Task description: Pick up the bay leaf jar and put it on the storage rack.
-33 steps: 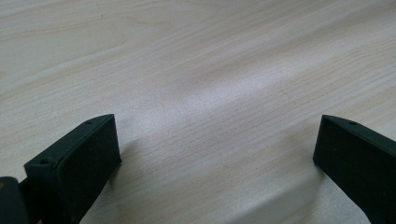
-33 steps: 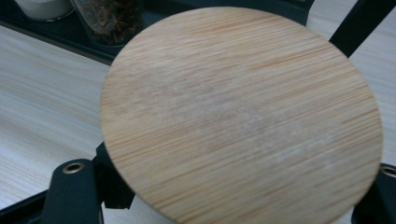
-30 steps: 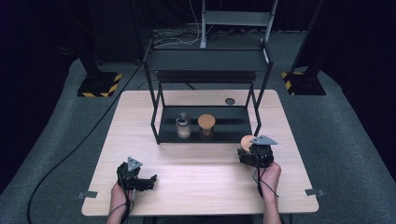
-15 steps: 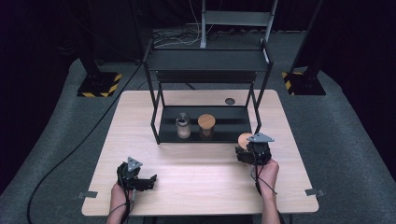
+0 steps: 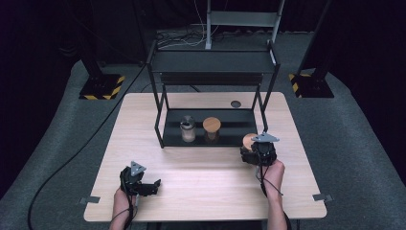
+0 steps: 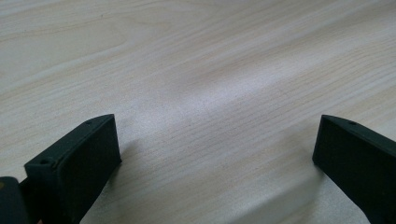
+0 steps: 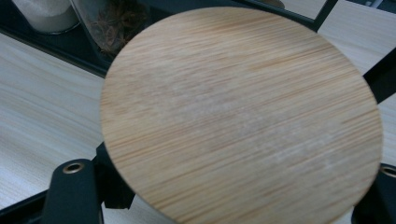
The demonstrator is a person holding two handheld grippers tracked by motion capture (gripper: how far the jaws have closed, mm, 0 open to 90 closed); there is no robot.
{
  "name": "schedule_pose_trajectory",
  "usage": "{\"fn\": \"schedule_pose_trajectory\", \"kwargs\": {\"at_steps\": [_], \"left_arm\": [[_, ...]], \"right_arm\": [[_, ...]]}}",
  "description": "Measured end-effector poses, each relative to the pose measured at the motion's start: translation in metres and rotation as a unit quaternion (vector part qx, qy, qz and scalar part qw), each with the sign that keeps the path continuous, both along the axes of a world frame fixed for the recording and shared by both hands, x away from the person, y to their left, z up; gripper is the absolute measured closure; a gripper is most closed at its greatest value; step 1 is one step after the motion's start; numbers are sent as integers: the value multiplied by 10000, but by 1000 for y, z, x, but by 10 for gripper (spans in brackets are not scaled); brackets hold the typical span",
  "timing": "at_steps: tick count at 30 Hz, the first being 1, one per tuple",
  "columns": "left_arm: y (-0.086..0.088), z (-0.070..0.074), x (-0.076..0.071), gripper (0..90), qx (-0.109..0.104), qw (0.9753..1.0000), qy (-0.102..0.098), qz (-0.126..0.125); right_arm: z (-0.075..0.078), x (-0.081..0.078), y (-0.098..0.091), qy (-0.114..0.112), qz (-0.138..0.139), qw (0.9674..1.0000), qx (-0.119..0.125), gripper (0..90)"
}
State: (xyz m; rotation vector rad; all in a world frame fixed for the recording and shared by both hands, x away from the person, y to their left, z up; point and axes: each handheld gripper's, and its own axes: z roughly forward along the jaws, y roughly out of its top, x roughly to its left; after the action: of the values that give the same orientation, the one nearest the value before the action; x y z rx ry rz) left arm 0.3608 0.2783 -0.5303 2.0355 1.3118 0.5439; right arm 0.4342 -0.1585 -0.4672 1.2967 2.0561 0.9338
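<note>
Step (my guess): right gripper [image 5: 253,152] carries round bamboo-lidded jar [image 7: 240,112], jaws clamped either side below lid, just off black metal shelf rack [image 5: 210,134] front-right corner, over pale wood desk [image 5: 206,177].
Left gripper [image 6: 215,158]: jaws wide apart, nothing between, low over desk nr front-left.
On rack tray: glass jar w/ pale contents [image 5: 187,129], bamboo-lidded jar w/ star anise [image 5: 211,129].
Next (judgement): pick a spot, keep jar upright, clear the rack post.

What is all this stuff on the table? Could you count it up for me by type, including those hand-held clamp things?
Jars: 2, the open jar and the lidded jar, both on the rack's lower shelf
Wooden lids: 2, the jar's lid and the held lid
Black rack: 1
Small dark disc on the table: 1
Grippers: 2, the left gripper and the right gripper
Total: 8
</note>
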Motion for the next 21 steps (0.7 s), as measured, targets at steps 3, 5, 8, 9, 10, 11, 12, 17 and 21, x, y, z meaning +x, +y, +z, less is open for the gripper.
{"fn": "schedule_pose_trajectory", "kwargs": {"at_steps": [3, 5, 8, 9, 10, 11, 12, 17, 21], "left_arm": [[0, 0, 0, 2, 1, 10000, -4, -1], [0, 0, 0, 2, 2, 10000, 1, -1], [0, 0, 0, 3, -1, 10000, -3, -2], [0, 0, 0, 3, 1, 10000, -2, -1], [0, 0, 0, 3, 0, 10000, -3, -2], [0, 0, 0, 3, 0, 10000, -1, -1], [0, 0, 0, 3, 0, 10000, -4, -2], [0, 0, 0, 2, 0, 10000, 1, -2], [0, 0, 0, 3, 1, 10000, 0, -1]], "right_arm": [[1, 2, 1, 9, 19, 10000, -24, 249], [1, 3, 2, 9, 22, 10000, -17, 249], [0, 4, 2, 21, 16, 10000, -7, 249], [0, 4, 2, 27, 14, 10000, -8, 249], [0, 5, 2, 34, 14, 10000, -14, 249], [0, 6, 2, 43, 20, 10000, -21, 249], [0, 6, 2, 47, 16, 10000, -19, 249], [1, 9, 3, 39, 21, 10000, -32, 249], [2, 11, 4, 35, 26, 10000, -40, 249]]}}
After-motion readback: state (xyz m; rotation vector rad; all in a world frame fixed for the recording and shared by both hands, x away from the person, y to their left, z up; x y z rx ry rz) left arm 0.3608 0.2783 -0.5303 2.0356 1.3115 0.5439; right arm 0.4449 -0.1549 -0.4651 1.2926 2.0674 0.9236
